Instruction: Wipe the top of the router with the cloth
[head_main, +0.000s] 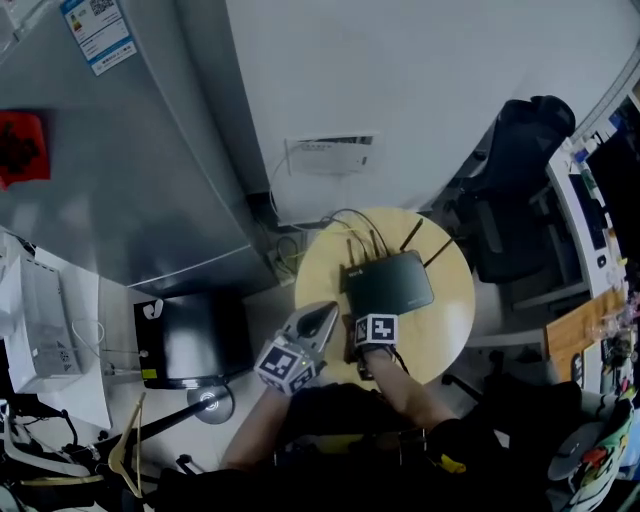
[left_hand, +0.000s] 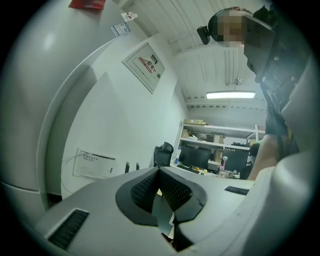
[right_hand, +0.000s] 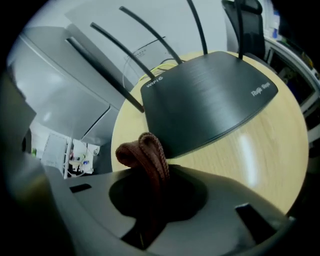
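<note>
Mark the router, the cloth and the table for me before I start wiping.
router (right_hand: 210, 95): right gripper view, middle of its dark top.
cloth (right_hand: 146, 152): right gripper view, brown fold standing up between the jaws.
table (right_hand: 260, 160): right gripper view, bare wood beside the router.

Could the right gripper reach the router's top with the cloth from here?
Probably yes. The right gripper, shut on the cloth, sits just short of the router's near edge, with only bare table between; the antennas stand along the far edge, clear of the top.
</note>
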